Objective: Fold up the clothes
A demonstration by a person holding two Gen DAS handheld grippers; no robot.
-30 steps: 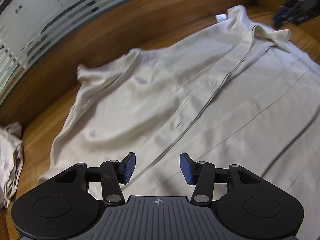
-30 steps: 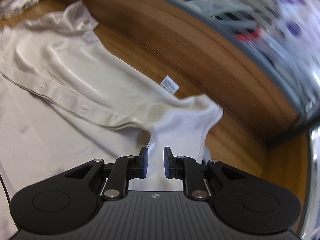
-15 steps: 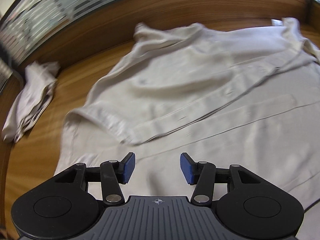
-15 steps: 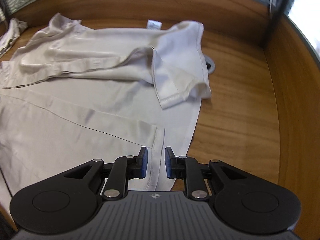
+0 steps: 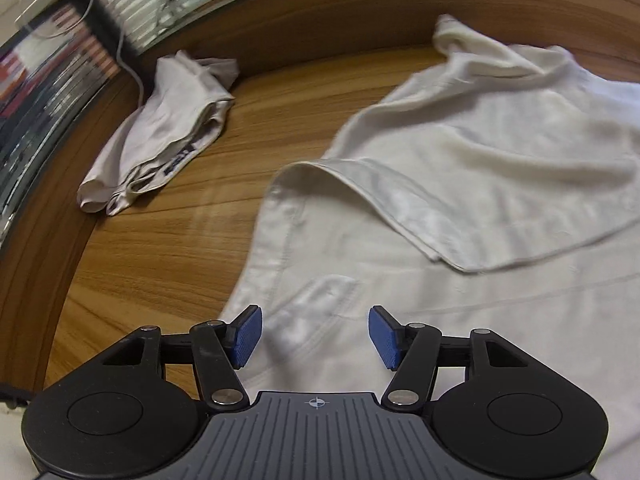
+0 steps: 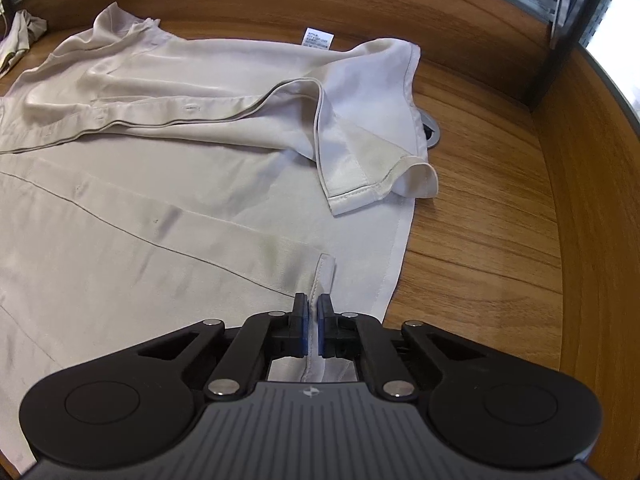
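Observation:
A cream button-up shirt (image 5: 480,184) lies spread out on the wooden table (image 5: 168,240), with one front panel folded back over it. My left gripper (image 5: 316,334) hovers over the shirt's left edge. Its jaws are opening, and the blue pads stand wide apart above a small sewn patch without pressing on the cloth. In the right wrist view the shirt (image 6: 160,208) fills the left side. My right gripper (image 6: 313,320) is shut on a narrow strip of the shirt's front edge near its right corner. The sleeve (image 6: 376,176) lies folded over beyond it.
A second crumpled pale garment (image 5: 160,132) lies at the far left by the table's raised wooden rim, also seen small as a garment (image 6: 20,40). A white cable (image 5: 128,52) hangs there. A metal cable grommet (image 6: 430,136) sits beside the sleeve. Bare wood (image 6: 480,240) lies to the right.
The left gripper swung leftward across the shirt to its left edge and its jaws widened. The right gripper dropped to the shirt's right corner and closed on the front edge.

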